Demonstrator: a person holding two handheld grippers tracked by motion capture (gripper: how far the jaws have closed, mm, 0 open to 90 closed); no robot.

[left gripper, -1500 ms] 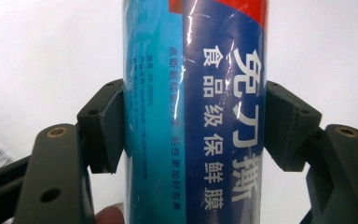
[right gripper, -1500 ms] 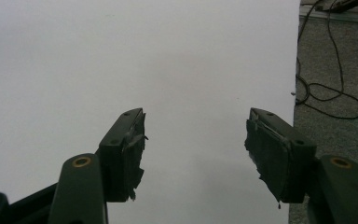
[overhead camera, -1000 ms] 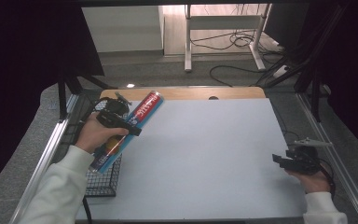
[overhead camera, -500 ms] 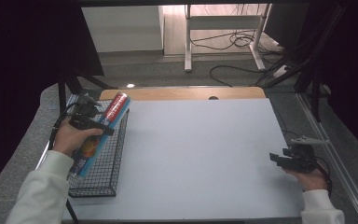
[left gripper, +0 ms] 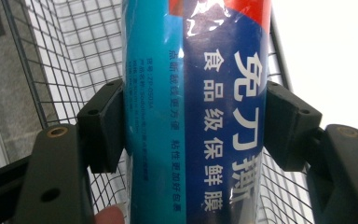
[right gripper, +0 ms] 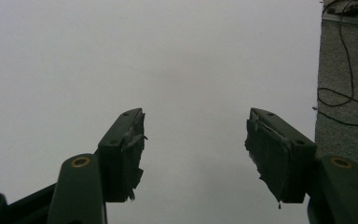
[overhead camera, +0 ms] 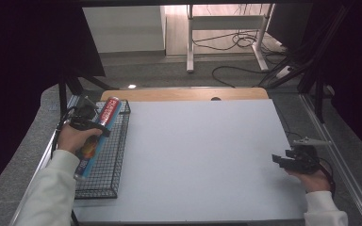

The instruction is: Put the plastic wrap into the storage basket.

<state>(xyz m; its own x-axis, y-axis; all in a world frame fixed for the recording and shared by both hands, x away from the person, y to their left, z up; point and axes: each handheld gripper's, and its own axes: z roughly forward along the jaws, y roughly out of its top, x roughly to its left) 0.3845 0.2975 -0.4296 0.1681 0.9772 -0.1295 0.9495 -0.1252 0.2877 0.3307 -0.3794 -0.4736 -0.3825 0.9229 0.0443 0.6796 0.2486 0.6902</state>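
Down at the bottom right of the high view, your right hand [overhead camera: 311,178] rests on the white table [overhead camera: 202,155] with the right gripper [overhead camera: 283,159] pointing toward the middle of the frame; in the right gripper view its jaws stand wide apart, nothing between them, just bare tabletop, and the worn pads [right gripper: 131,149] look frayed at their edges. At the far right of that view there's a strip of grey floor with a loose black cable [right gripper: 347,100] curling across it. Over at the lower left of the high view, your left sleeve [overhead camera: 49,193] runs up to the left hand [overhead camera: 73,138], and the left gripper [overhead camera: 95,128] is clamped across a long blue roll of cling film [overhead camera: 96,136]. The left gripper view has it right up close: both jaws pressed against the sides of the roll [left gripper: 196,112], white Chinese lettering down its blue wrapper, a red patch at the top edge, a fingertip [left gripper: 109,217] peeking in at the bottom. The roll sits tilted over the black wire basket [overhead camera: 108,181] along the table's left edge, its red-capped end toward the basket's far corner; you can't tell whether it touches the mesh. Farther up the frame, a wooden strip [overhead camera: 184,94] borders the table's far side, then grey floor, cables [overhead camera: 245,42] and a white table frame [overhead camera: 226,23] at the top.
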